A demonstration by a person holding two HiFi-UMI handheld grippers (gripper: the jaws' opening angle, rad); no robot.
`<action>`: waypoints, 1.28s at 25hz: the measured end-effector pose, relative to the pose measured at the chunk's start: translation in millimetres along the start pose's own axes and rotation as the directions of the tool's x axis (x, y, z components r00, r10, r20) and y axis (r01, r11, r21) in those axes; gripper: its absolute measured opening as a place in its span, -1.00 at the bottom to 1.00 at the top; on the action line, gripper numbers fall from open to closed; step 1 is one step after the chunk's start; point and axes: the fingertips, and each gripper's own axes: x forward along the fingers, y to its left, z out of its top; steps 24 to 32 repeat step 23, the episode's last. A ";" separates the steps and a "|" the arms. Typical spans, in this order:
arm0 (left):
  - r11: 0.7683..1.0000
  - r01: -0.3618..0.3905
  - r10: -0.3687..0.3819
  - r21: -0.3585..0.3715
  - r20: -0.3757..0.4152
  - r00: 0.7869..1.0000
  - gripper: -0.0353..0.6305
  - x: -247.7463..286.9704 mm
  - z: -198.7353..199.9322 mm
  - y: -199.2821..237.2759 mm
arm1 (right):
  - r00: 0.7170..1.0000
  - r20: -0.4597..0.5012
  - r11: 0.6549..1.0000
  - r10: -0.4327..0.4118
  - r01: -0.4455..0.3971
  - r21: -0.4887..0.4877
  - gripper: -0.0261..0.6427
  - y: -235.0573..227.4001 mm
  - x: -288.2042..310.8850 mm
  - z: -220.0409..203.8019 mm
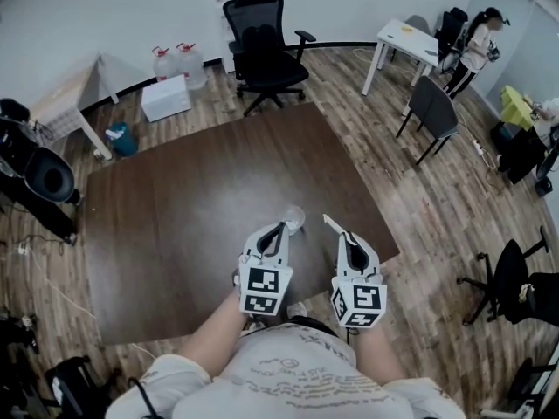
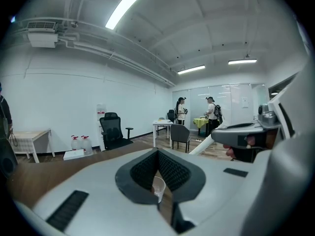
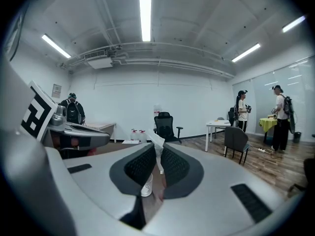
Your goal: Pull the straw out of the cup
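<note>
Two grippers are held low over the brown table (image 1: 201, 199). The left gripper (image 1: 282, 228) has its jaws together at the tips with nothing between them, and the clear cup (image 1: 294, 218) stands upright on the table just beyond those tips. Further right, the right gripper (image 3: 158, 149) has its jaws clamped on the white straw (image 3: 156, 140), which is out of the cup and projects past the jaw tips.
</note>
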 end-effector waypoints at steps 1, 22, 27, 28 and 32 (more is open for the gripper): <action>1.000 0.001 -0.001 0.002 -0.002 1.000 -0.88 0.0 0.0 -0.1 | 1.000 -0.002 1.000 -0.001 0.001 0.002 -0.79 0.1 -0.4 -0.6; 1.000 -0.010 0.010 0.001 -0.022 1.000 -0.88 3.4 -7.2 5.1 | 1.000 0.009 0.998 0.030 -0.031 0.046 -0.79 2.4 9.5 -3.1; 1.000 -0.011 0.011 0.001 -0.022 1.000 -0.88 3.7 -6.6 5.9 | 0.999 0.009 0.999 0.031 -0.032 0.045 -0.79 3.1 10.5 -2.5; 1.000 -0.011 0.011 0.001 -0.022 1.000 -0.88 3.7 -6.6 5.9 | 0.999 0.009 0.999 0.031 -0.032 0.045 -0.79 3.1 10.5 -2.5; 1.000 -0.011 0.011 0.001 -0.022 1.000 -0.88 3.7 -6.6 5.9 | 0.999 0.009 0.999 0.031 -0.032 0.045 -0.79 3.1 10.5 -2.5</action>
